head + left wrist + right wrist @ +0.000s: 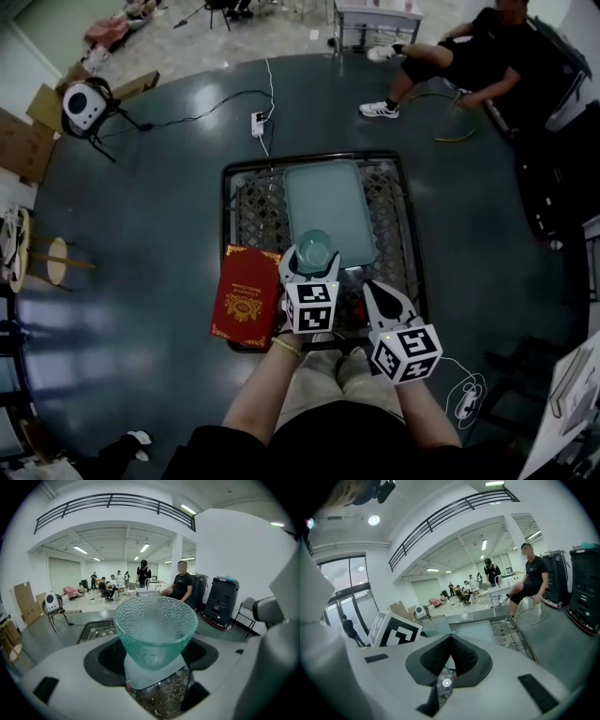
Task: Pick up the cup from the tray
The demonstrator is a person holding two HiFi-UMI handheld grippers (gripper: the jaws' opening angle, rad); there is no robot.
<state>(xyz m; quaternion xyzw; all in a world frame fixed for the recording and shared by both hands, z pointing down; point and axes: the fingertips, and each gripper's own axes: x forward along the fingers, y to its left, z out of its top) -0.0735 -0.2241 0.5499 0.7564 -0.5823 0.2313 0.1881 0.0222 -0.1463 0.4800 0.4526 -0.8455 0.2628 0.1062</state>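
Evidently the left tool (154, 651) is clamped low on the dimpled teal glass cup (155, 620), probably to keep its rim level, over the 7 o'clock corner of the pale green plastic tray (330, 202). The right tool (449, 656), closed on nothing, hangs at its 4 o'clock, out of the way.

Overhead strip lights (80, 550) brighten both gripper views evenly, one lamp (188, 509) glaring at one o'clock; the head view over the dark floor (141, 206) is dimmer. Fisheye bending and black rims frame the gripper views. The cup (154, 627) is sharp, its near surroundings blurred.
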